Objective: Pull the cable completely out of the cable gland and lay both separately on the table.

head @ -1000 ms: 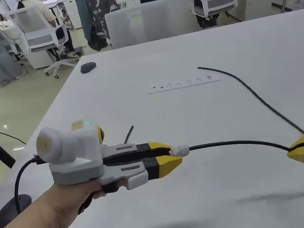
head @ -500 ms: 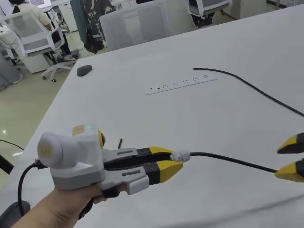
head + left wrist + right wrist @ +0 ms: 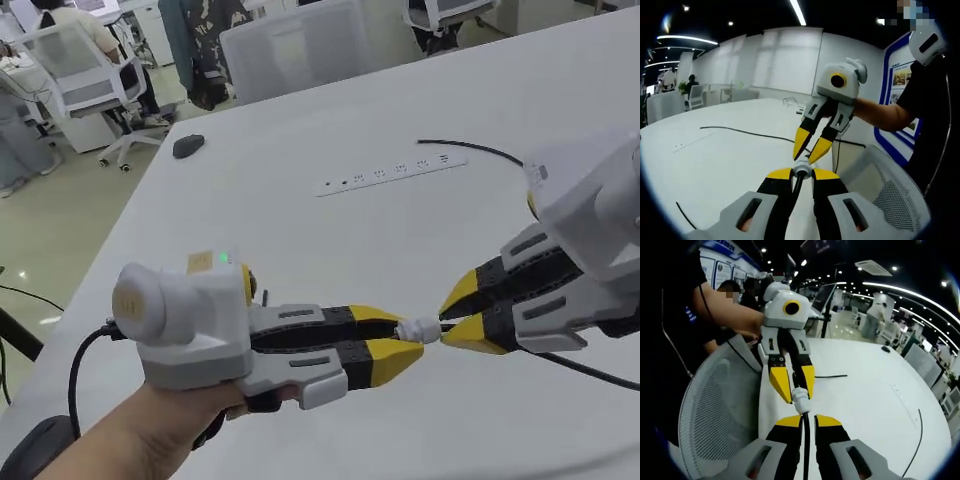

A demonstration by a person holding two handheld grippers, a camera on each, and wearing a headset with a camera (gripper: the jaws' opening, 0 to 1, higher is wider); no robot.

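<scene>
My left tongs clamp the white cable gland above the tabletop, and my right tongs stand open around the black cable just beside it, so the pull and both lay-downs are not yet done.

White cable gland on black cable

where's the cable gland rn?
Head view, lower centre: the white cable gland is clamped in the left gripper, with the right gripper open around the black cable right beside it.
</scene>
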